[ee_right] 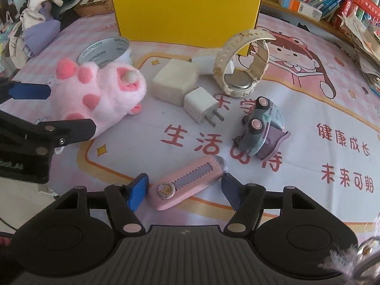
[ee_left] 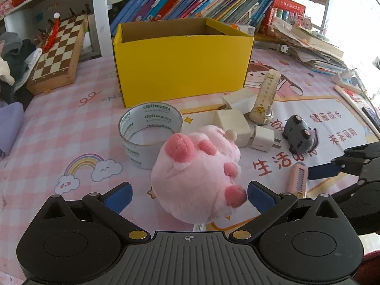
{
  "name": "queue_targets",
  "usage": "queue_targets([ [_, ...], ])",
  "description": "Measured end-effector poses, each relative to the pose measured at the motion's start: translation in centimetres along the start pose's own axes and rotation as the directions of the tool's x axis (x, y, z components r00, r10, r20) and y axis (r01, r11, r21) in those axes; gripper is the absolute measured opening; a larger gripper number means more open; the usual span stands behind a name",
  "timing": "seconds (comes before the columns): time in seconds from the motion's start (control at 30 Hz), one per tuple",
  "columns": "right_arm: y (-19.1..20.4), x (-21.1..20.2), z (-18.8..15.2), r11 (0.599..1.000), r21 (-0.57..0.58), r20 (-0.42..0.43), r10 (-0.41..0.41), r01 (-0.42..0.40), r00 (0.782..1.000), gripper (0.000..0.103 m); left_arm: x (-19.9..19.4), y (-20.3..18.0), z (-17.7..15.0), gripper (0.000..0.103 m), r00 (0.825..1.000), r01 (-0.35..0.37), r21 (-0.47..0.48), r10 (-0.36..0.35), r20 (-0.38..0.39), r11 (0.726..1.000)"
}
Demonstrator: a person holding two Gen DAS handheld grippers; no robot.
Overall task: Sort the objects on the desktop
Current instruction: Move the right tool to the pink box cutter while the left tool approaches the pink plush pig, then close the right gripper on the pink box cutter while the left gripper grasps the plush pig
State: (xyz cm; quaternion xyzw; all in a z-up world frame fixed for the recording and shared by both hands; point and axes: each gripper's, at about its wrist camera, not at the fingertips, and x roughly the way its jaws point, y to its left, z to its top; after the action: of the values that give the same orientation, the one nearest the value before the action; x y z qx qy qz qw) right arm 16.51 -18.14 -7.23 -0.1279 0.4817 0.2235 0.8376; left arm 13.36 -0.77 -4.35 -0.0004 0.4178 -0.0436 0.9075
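Observation:
A pink plush toy (ee_left: 197, 173) lies on the desk mat between the open jaws of my left gripper (ee_left: 190, 196); it also shows in the right wrist view (ee_right: 95, 95). A pink utility knife (ee_right: 187, 182) lies between the open jaws of my right gripper (ee_right: 185, 191); it shows in the left wrist view too (ee_left: 298, 180). A tape roll (ee_left: 149, 133), two white chargers (ee_right: 174, 83), a small white plug (ee_right: 201, 104), a cream watch (ee_right: 239, 64) and a grey toy car (ee_right: 261, 128) lie near an open yellow box (ee_left: 180, 66).
A chessboard box (ee_left: 59, 54) and a heap of clothes (ee_left: 11, 57) stand at the left. Bookshelves (ee_left: 190, 2) run behind the box. Stacked papers and books (ee_left: 311, 45) and a power strip (ee_left: 349, 80) sit at the right.

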Motion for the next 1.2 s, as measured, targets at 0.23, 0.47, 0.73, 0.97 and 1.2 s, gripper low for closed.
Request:
queue_targets([
  [0.23,-0.3,0.2,0.0,1.0,-0.008,-0.012,0.008,-0.008,1.0,0.067,0.9,-0.3,0.0,0.102,1.0,-0.013,0.004,0.013,-0.021,1.0],
  [0.47,-0.3,0.1,-0.2,1.0,-0.002,0.001,0.011,-0.011,1.0,0.065,0.3,-0.2,-0.2,0.071,1.0,-0.003,0.009,0.003,0.004,1.0],
  [0.73,0.2,-0.5,0.2,1.0,0.006,0.041,0.012,-0.012,0.999,0.065,-1.3,0.3,-0.1,0.065,0.998,0.0,0.008,-0.001,0.069,1.0],
  [0.97,0.5,-1.4,0.6,0.999,0.036,0.08,0.007,-0.01,0.997,0.065,-3.3,1.3,-0.1,0.064,0.99,0.007,-0.024,-0.004,0.139,1.0],
  [1.2,1.4,-3.2,0.8,0.999,0.052,0.129,0.002,-0.009,0.992,0.065,-4.7,2.3,-0.5,0.064,0.987,0.017,-0.045,-0.01,0.162,0.999],
])
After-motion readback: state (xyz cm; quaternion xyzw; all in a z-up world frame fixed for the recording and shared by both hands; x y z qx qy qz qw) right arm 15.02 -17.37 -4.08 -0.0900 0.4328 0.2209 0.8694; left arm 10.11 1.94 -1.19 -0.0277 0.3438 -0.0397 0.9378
